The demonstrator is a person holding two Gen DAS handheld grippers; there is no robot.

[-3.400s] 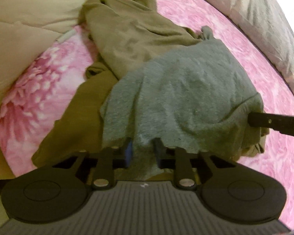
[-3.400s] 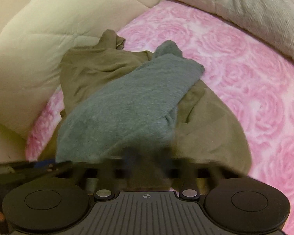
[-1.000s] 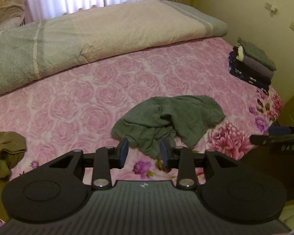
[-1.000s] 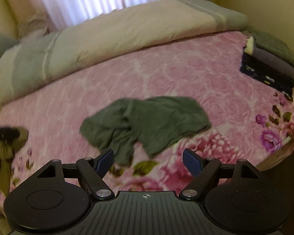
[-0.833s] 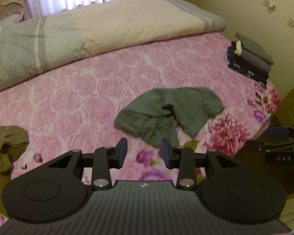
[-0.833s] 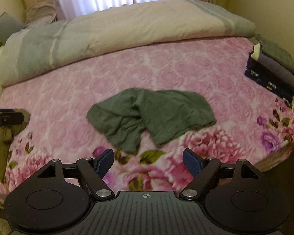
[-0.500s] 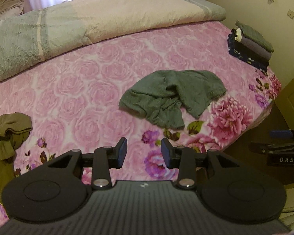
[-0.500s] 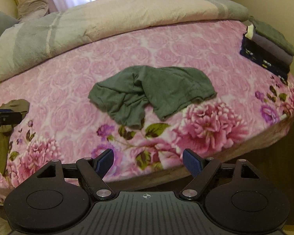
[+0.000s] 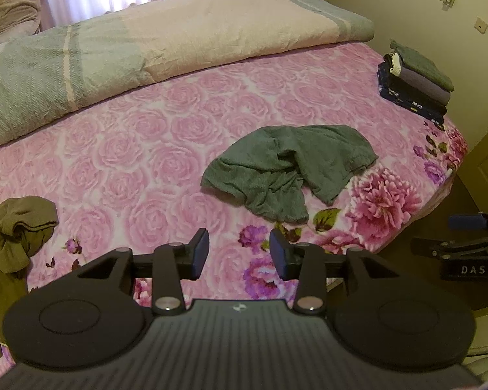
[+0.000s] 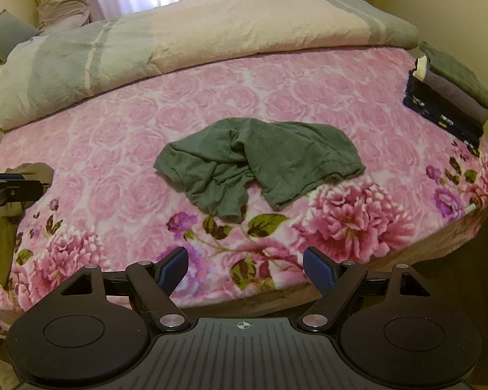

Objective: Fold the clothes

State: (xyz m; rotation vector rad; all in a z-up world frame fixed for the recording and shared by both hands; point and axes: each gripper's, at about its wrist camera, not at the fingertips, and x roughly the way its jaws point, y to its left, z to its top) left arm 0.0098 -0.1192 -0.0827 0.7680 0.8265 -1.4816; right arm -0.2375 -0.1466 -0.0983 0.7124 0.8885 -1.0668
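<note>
— What lay ahead of your left claw?

— From the left wrist view, my left gripper [image 9: 239,253] hung over the near edge of the bed [image 9: 153,162], its jaws parted with only a modest gap and nothing between them. The grey-green garment [image 9: 286,169], a soft, nubbly knit, lay crumpled in a loose heap near the middle of the rose-patterned pink bedspread, well apart from my fingers. Nothing stood between us. At the far left an olive garment [image 9: 13,234] drooped over the bed's edge. A folded stack of clothes [image 9: 413,81] sat at the far right corner, and a thick quilt [image 9: 146,42], grey-green and cream, was rolled along the back. My right gripper [image 9: 465,247] showed at the right border, off the bed.

— And from the right?

— In the right wrist view, my right gripper [image 10: 245,268] was spread wide, empty, short of the mattress edge. The grey-green garment [image 10: 257,162] lay ahead, rumpled, one flap folded over another. The stack [image 10: 449,97] stood squared at the right; the olive garment [image 10: 3,221] hung at the left, partly behind my left gripper [image 10: 9,191]. The quilt [image 10: 195,42] looked puffy and creased.
</note>
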